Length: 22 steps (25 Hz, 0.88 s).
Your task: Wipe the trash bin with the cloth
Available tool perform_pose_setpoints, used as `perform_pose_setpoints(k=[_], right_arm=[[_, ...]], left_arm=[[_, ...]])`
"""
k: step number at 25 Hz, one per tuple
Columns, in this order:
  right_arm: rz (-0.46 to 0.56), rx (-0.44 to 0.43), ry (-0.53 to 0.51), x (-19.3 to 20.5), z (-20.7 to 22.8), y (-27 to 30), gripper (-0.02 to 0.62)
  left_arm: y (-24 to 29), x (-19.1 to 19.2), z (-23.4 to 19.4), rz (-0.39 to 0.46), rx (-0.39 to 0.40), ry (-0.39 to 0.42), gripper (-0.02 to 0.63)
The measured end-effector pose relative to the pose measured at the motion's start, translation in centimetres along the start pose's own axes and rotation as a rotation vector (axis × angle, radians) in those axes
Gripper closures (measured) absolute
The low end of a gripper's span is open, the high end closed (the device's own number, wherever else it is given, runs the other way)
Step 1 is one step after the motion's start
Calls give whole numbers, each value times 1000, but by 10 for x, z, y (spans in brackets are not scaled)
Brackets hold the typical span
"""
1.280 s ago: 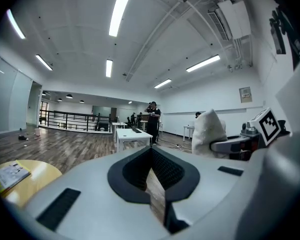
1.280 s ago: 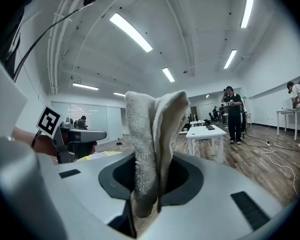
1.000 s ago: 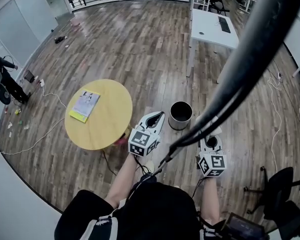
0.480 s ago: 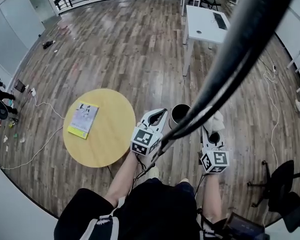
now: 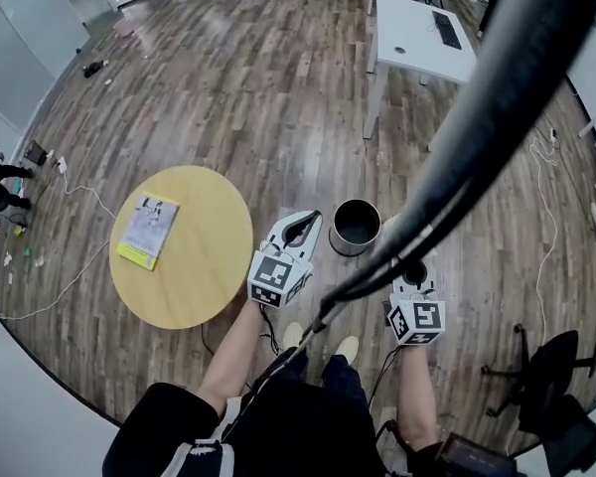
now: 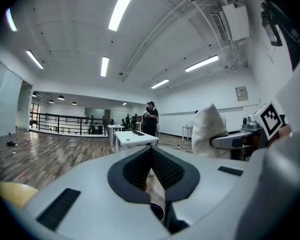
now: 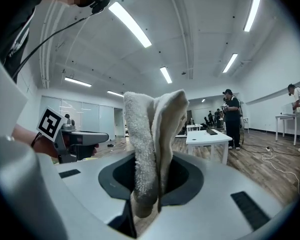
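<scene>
The trash bin [image 5: 356,227] is a black open-topped cylinder standing on the wooden floor. My left gripper [image 5: 304,226] hovers just left of its rim, jaws shut with nothing between them. In the left gripper view, the bin's rim [image 6: 158,212] shows below the left gripper [image 6: 151,173]. My right gripper [image 5: 413,284] is to the bin's lower right, its tips hidden behind a thick black cable. In the right gripper view, the right gripper [image 7: 149,186] is shut on a folded off-white terry cloth [image 7: 153,134] that stands up out of the jaws. The cloth [image 6: 210,132] also shows in the left gripper view.
A round yellow table [image 5: 194,266] with a booklet [image 5: 146,230] stands left of the bin. A white desk [image 5: 422,38] is farther off, and an office chair [image 5: 551,386] stands at the lower right. A thick black cable [image 5: 477,127] hangs across the head view. People stand by distant desks [image 7: 232,118].
The head view has swayed and the person's feet now show. Both grippers stay beside the bin. The cloth stays clamped in the right gripper.
</scene>
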State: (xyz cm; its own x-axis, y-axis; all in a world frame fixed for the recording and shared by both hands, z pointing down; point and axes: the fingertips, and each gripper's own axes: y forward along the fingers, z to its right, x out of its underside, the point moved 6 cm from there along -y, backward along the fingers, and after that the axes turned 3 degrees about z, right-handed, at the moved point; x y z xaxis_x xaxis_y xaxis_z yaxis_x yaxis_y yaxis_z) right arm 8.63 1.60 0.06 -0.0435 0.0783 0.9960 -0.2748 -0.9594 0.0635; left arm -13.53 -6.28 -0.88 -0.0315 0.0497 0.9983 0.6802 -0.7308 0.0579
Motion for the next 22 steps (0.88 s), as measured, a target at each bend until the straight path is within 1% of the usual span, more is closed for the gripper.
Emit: perform_pose_setpoints(k=[4, 7, 9, 14, 19, 22], right_arm=[[-48, -31, 2, 33, 16, 13, 500], [-71, -51, 1, 70, 30, 30, 500], [-78, -54, 9, 107, 40, 44, 500], [-98, -66, 12, 214, 52, 74, 500], [-123, -94, 9, 316, 60, 92, 500], [-134, -86, 11, 378, 64, 102, 500]], left_arm=[[16, 35, -7, -31, -33, -13, 611], [37, 73, -15, -55, -37, -4, 611], [52, 110, -19, -65, -37, 4, 611], [76, 213, -24, -78, -21, 22, 611], [89, 314, -30, -92, -55, 7, 611], [96, 373, -34, -101, -64, 14, 611]])
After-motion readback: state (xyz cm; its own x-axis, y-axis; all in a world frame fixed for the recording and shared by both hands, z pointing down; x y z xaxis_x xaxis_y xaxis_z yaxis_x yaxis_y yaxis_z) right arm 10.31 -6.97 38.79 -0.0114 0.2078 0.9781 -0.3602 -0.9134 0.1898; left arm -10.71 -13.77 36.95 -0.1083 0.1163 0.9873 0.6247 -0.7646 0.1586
